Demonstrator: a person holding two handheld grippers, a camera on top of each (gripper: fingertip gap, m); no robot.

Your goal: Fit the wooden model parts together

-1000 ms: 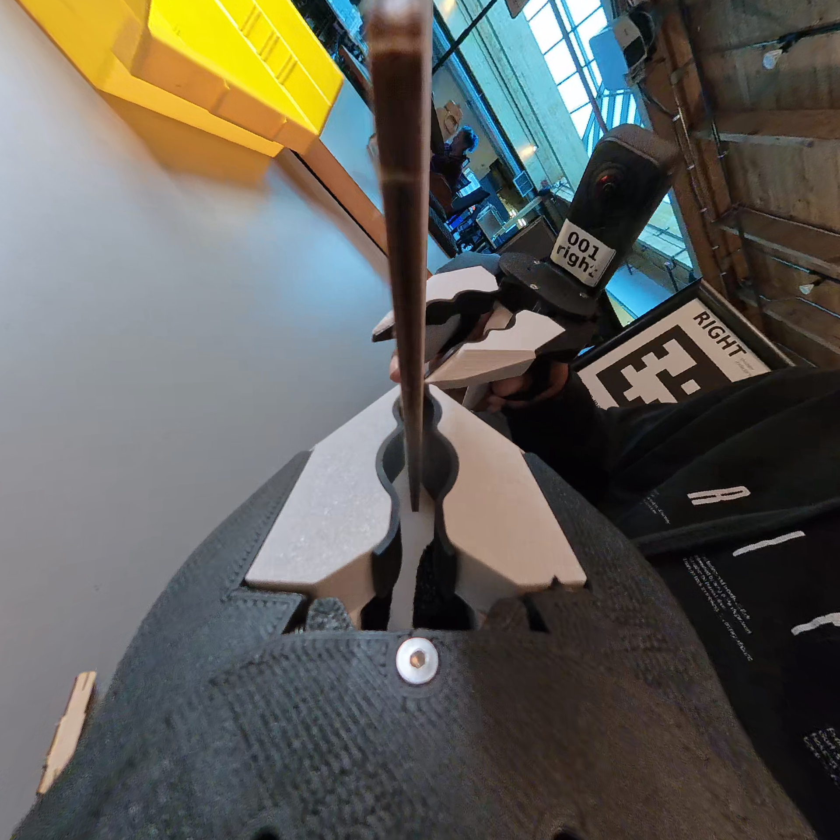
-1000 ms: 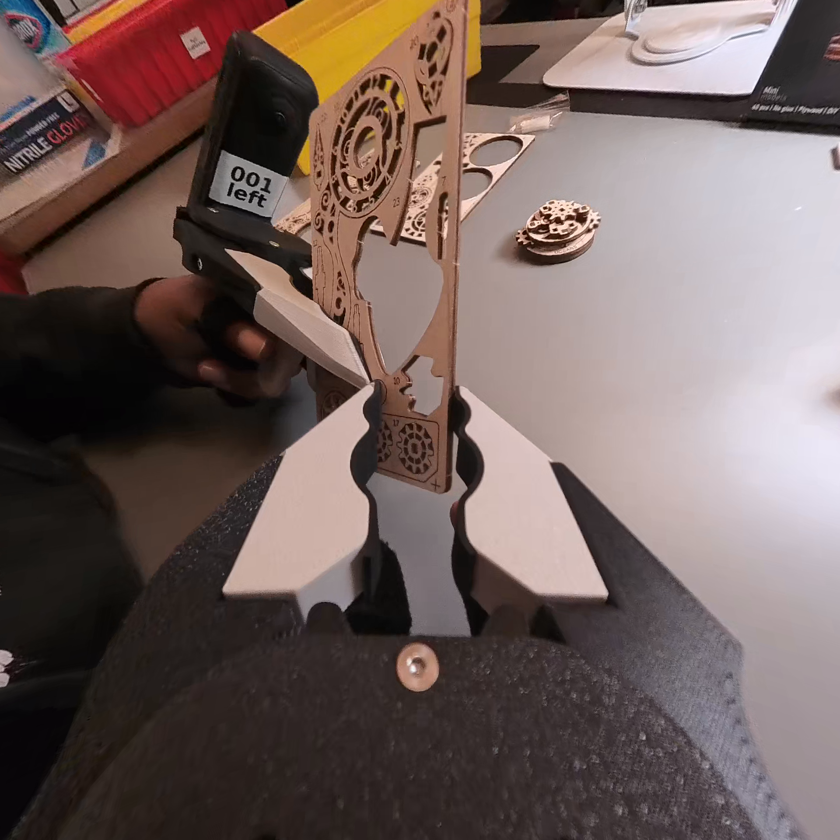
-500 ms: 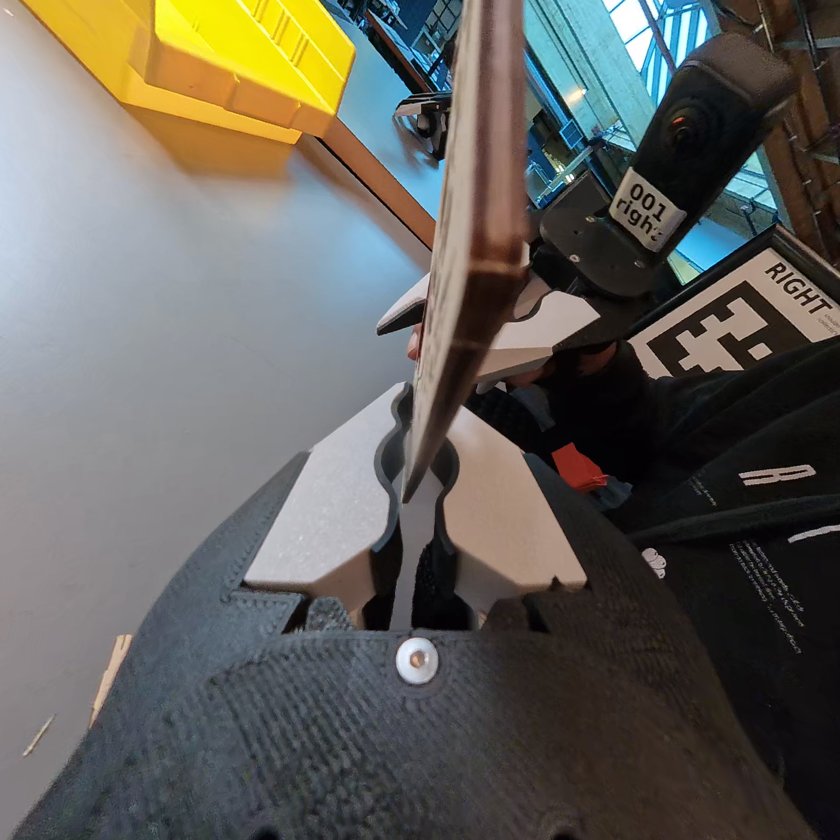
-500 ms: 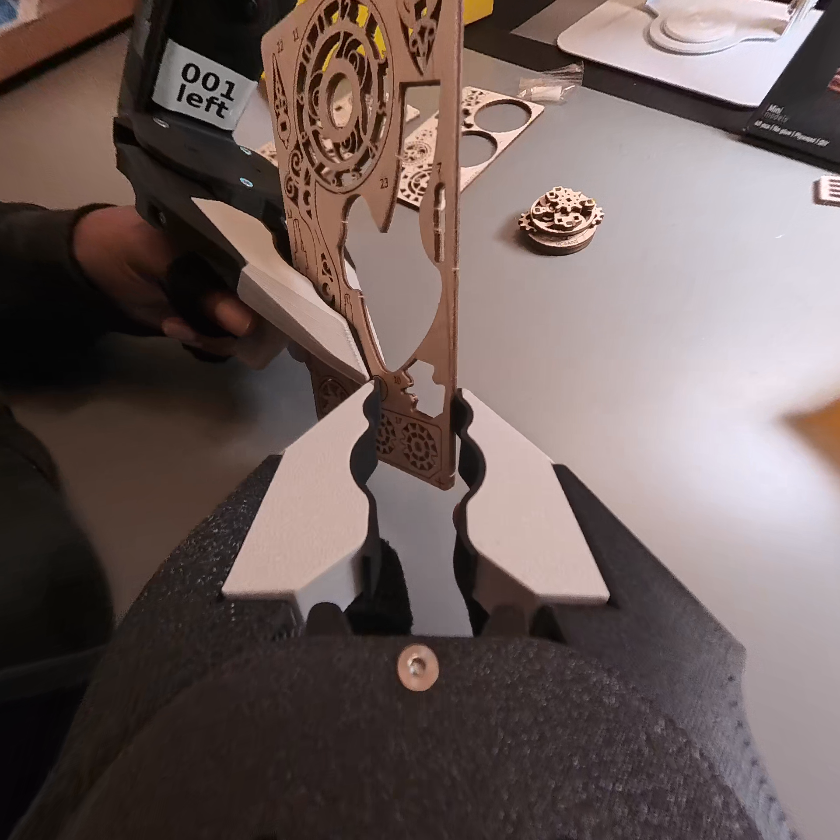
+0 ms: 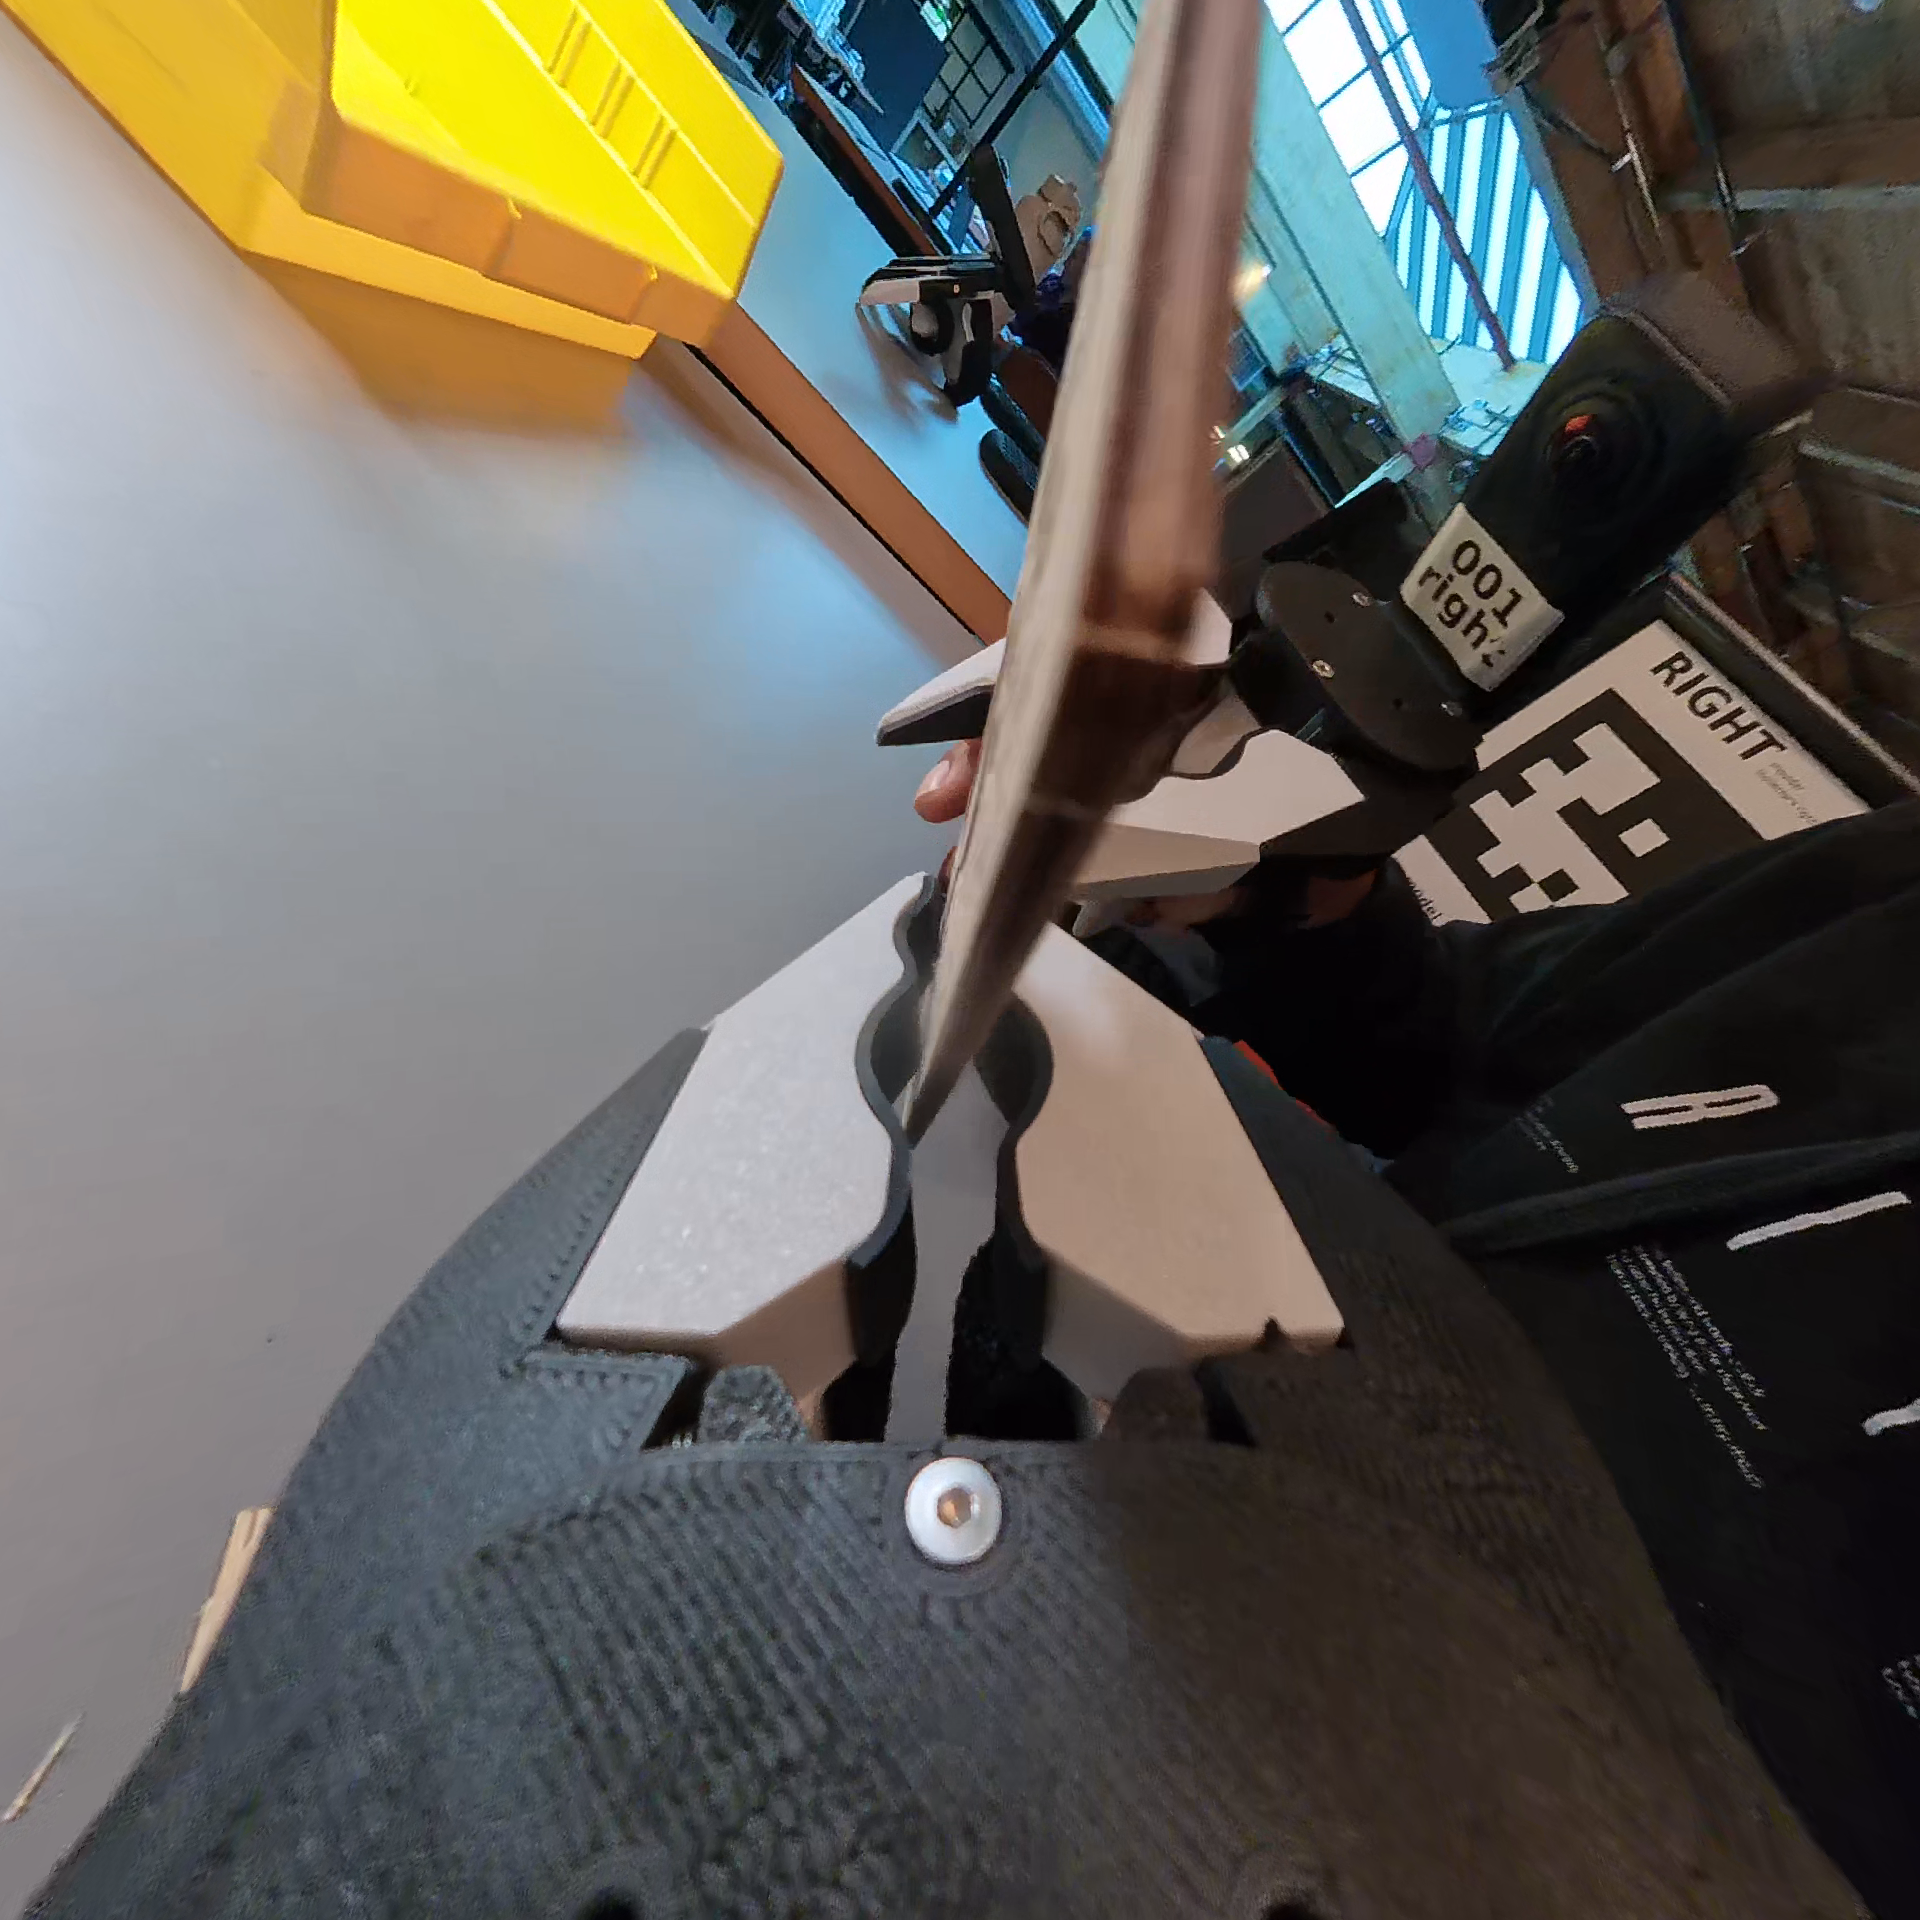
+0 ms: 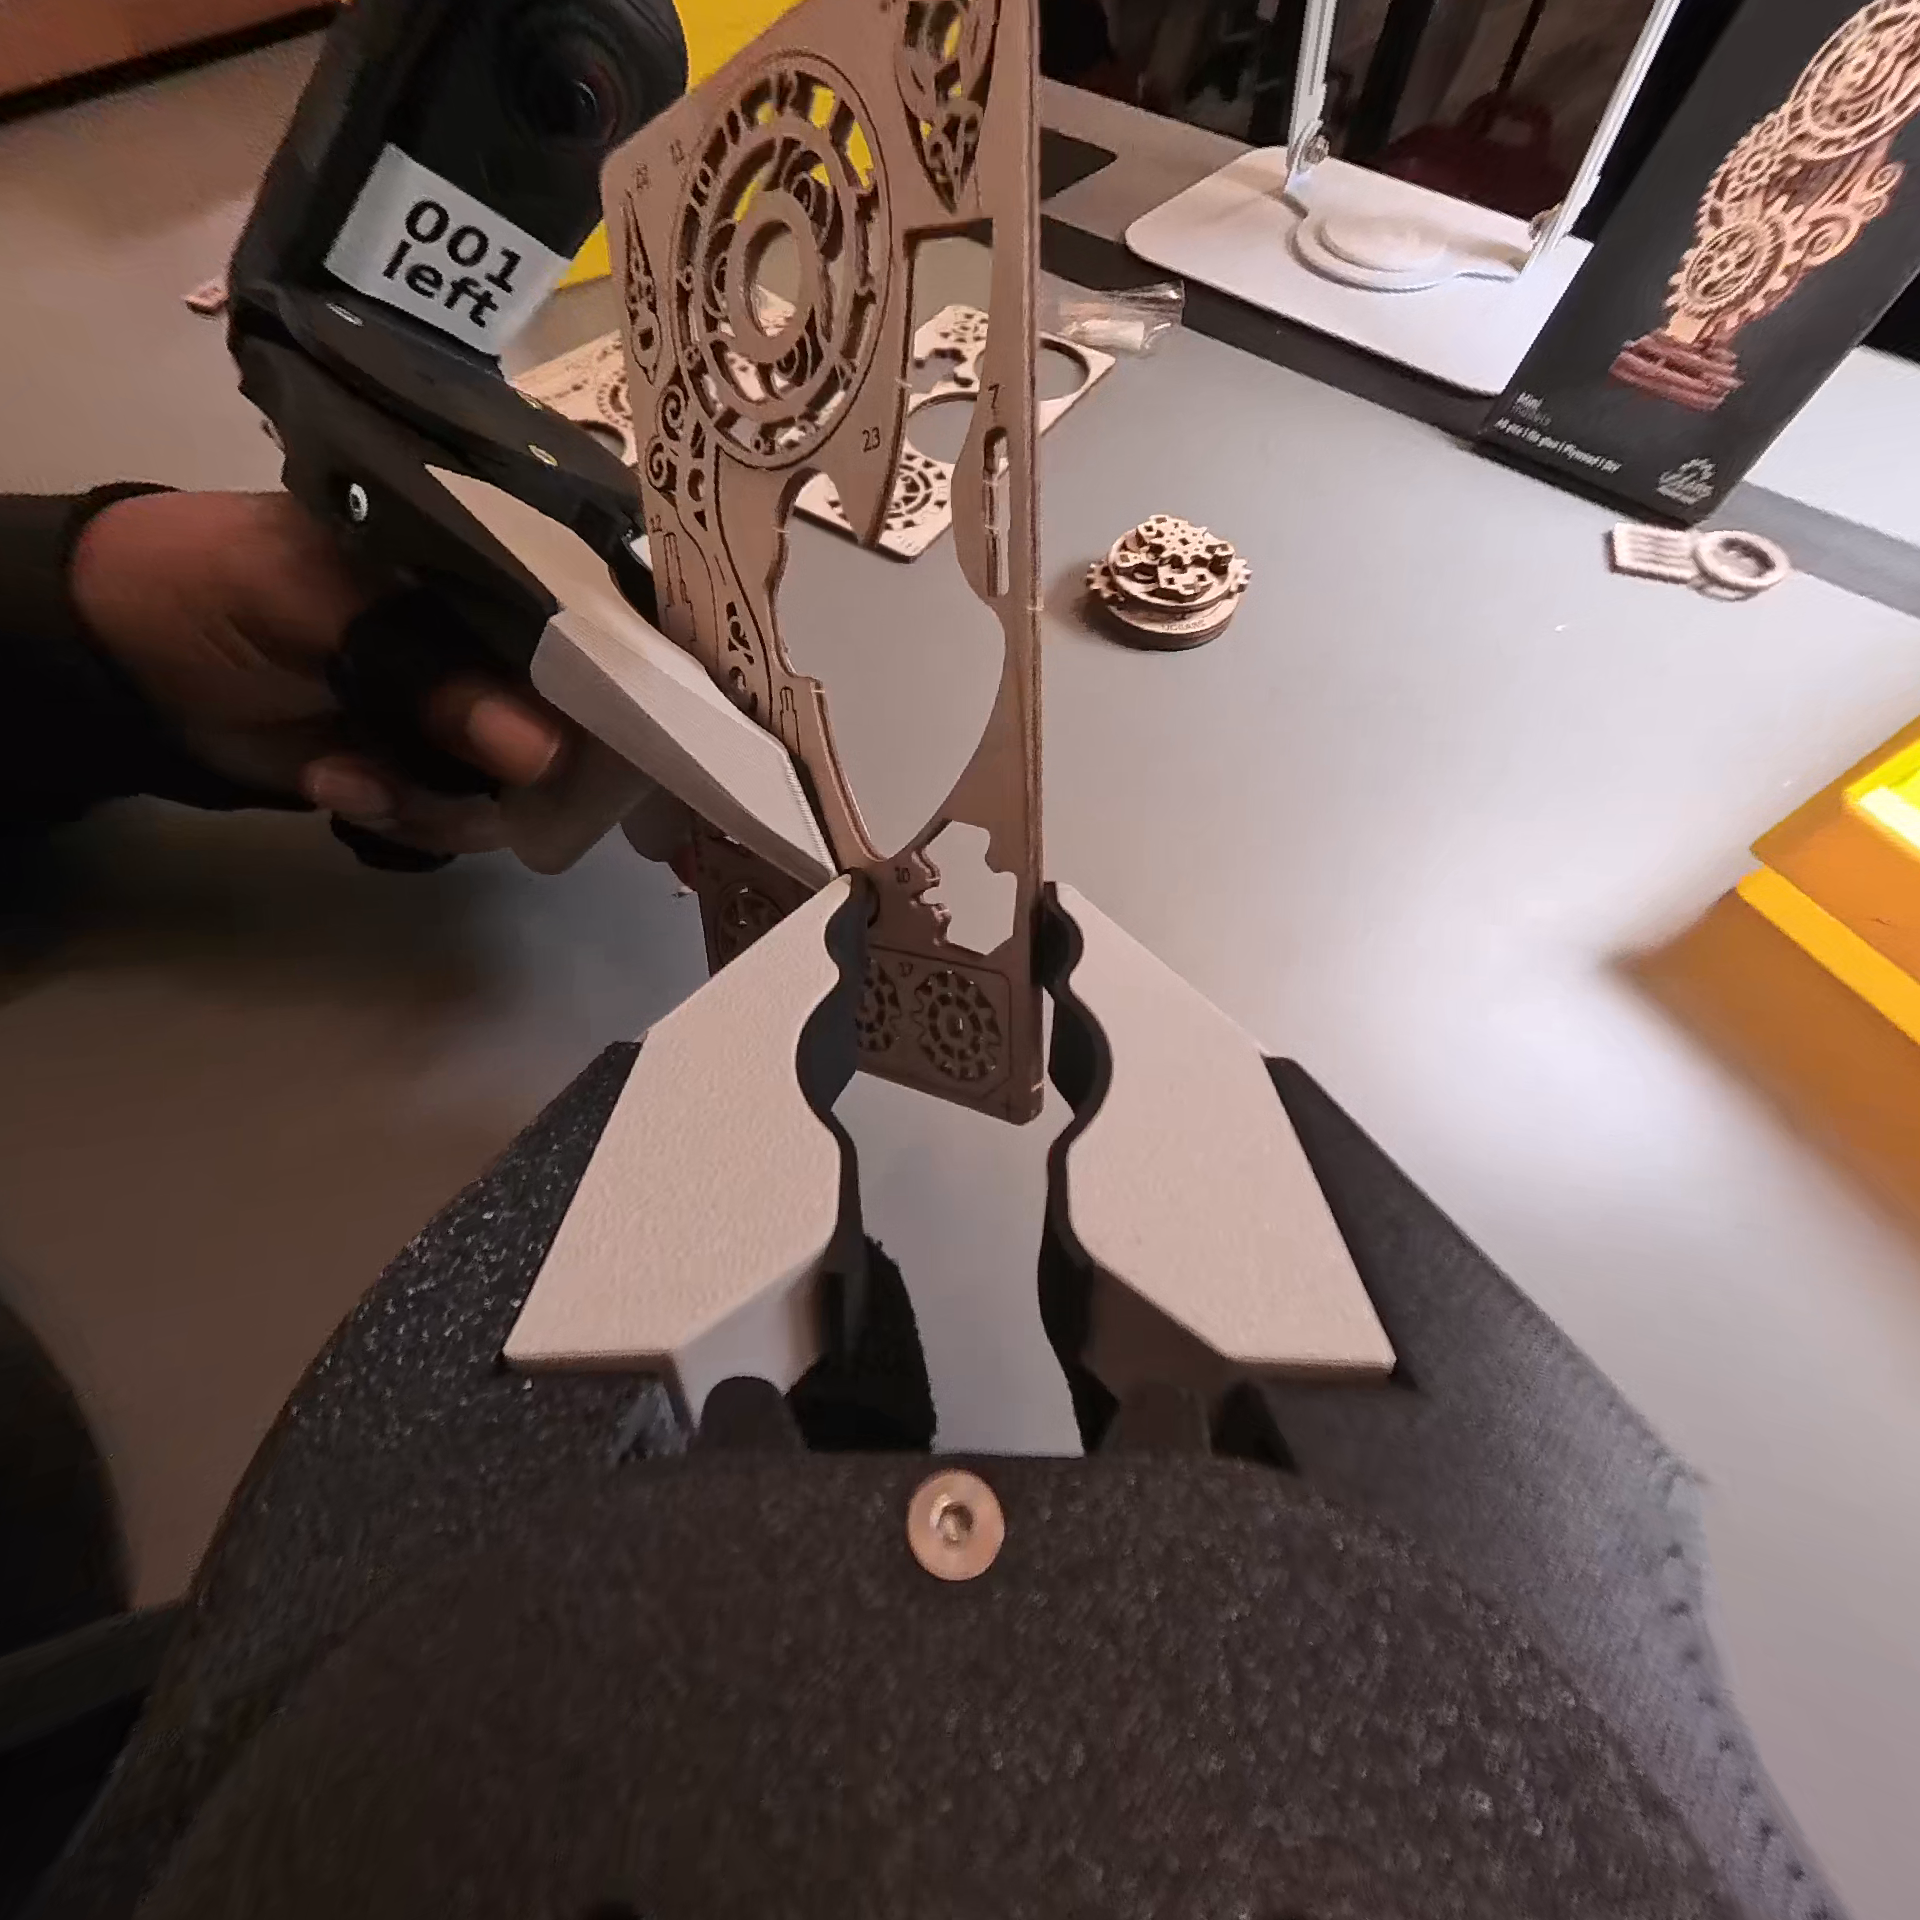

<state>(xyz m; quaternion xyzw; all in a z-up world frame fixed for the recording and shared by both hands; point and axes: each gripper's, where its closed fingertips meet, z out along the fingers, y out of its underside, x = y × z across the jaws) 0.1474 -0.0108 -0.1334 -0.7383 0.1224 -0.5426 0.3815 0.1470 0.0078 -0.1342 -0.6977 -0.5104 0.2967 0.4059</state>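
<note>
the left tool (image 6: 831, 873) gripped the sheet (image 6: 831, 436), a thin laser-cut wooden panel held upright above the surface (image 6: 1455, 935), its fingers pinched flat on the sheet's lower left part. the right tool (image 6: 951, 997) stood partly spread around the sheet's bottom corner: its right finger touched the sheet's long straight edge, while whether its left finger met wood was not clear, so i cannot tell if it truly clamped. against the views from a second before, the sheet had swung: in the left wrist view it had been nearly edge-on and vertical, and now it leaned right with its broad face (image 5: 1122, 468) turned more toward the camera, and the right tool (image 5: 1091, 790) sat closer to the sheet and larger in that view. the grip points looked the same, so the pair had turned the sheet together rather than regrasped it. i judged this a reorienting step, likely to bring a still-attached piece within reach for pushing out; no part had been freed in this stretch. beyond the sheet lay a small built gear stack (image 6: 1169, 582), another sheet (image 6: 966, 457) with round holes behind the held sheet, and a dark box (image 6: 1704, 343) to the sheet's right. fitting was still ahead.
</note>
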